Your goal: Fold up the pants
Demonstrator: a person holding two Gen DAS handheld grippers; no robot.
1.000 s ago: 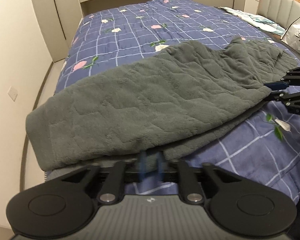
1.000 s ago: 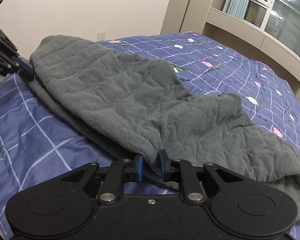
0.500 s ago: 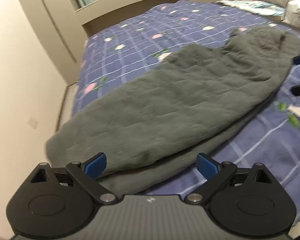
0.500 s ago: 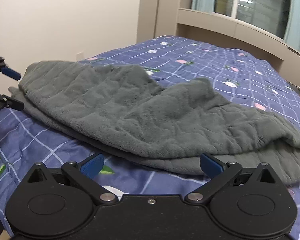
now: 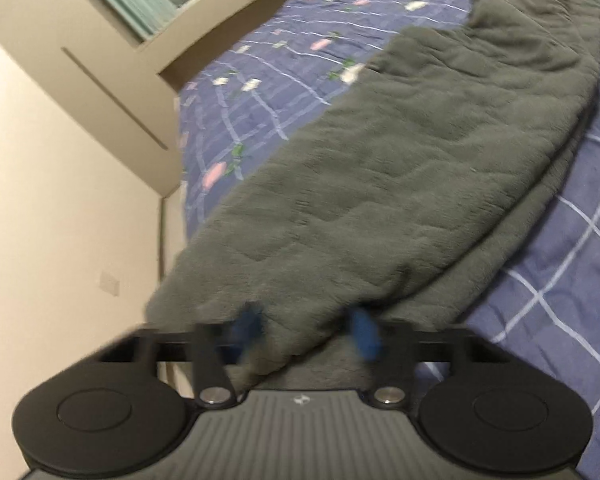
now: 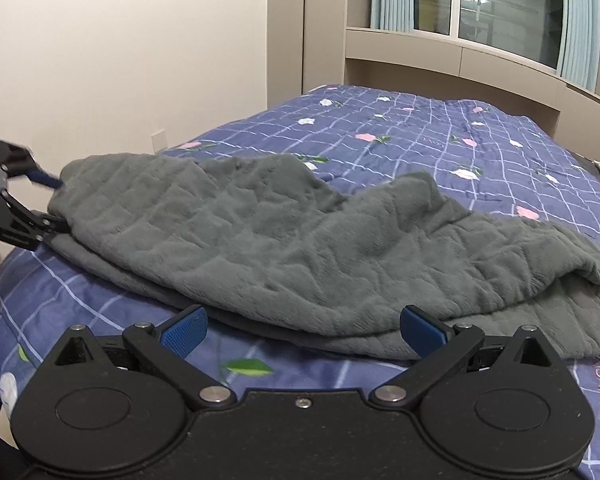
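In the left wrist view a beige wall [image 5: 60, 200] fills the left side. At the bottom centre the left gripper [image 5: 306, 330] has just been closing; its blue fingers [image 5: 249, 326] are blurred, with the near end of the grey fleece pants [image 5: 400, 168] between them, but I cannot tell if they press on it. The pants lie folded lengthwise on the blue checked bedcover [image 5: 560, 248], running to the upper right. In the right wrist view the pants [image 6: 260, 236] cross the middle of the frame. The right gripper [image 6: 304, 330] at the bottom has its fingers [image 6: 184, 330] wide apart, with the pants' edge just beyond them and nothing held.
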